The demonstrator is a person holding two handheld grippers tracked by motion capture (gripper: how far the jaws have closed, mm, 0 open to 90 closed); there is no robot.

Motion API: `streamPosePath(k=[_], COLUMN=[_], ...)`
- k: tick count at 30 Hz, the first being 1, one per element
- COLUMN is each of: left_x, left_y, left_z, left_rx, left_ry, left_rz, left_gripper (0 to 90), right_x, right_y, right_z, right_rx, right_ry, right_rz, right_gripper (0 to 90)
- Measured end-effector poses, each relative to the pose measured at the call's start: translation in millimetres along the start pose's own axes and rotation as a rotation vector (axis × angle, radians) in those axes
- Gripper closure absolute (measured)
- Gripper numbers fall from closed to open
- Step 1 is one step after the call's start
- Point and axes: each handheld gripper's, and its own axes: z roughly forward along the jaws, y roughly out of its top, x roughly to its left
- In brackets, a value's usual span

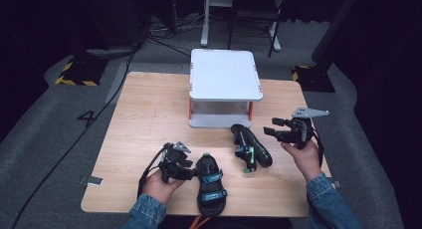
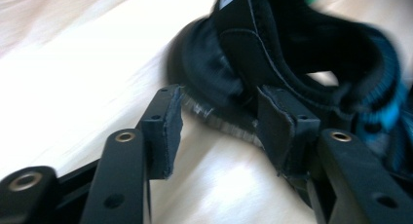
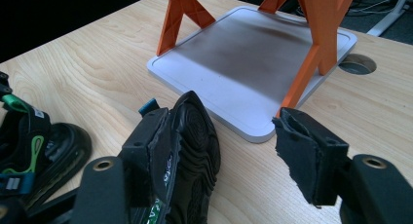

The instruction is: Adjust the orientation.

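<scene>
Here a wooden counter stands on grey carpet in a dark room; the right gripper view reveals the white stand's orange legs. The left tongs gape at a sandal, not clamped; the right tongs stand apart and empty.

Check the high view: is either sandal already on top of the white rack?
No: both the near sandal and the tipped sandal lie on the table, and the rack top is bare.

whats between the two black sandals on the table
Bare light wooden tabletop: the high view shows an open gap between the blue-strapped black sandal and the green-strapped black sandal lying on its side.
</scene>
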Motion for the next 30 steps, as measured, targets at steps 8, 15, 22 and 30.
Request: streamPosePath(k=[8, 15, 22, 30], left_x=[1.9, -1.9, -32.0, -39.0], left_y=[2.2, 8.3, 28.9, 44.7], left_z=[2.0, -22.4, -29.0, -7.2], left_rx=[0.046, -0.093, -0.165, -0.114], left_ry=[0.006, 0.083, 0.088, 0.145], left_rz=[0.007, 0.006, 0.184, 0.261], left_gripper=[48.6, 49.0, 48.2, 69.5], right_x=[-0.7, -2.3, -1.7, -4.9], right_y=[-0.5, -2.6, -7.4, -16.6], right_z=[-2.1, -2.5, -6.9, -21.2], right_rx=[-0.003, 0.000, 0.008, 0.006], right_ry=[-0.001, -0.006, -0.021, -0.053], right_rz=[0.005, 0.012, 0.016, 0.040], right_gripper=[37.7, 37.6, 37.6, 37.5])
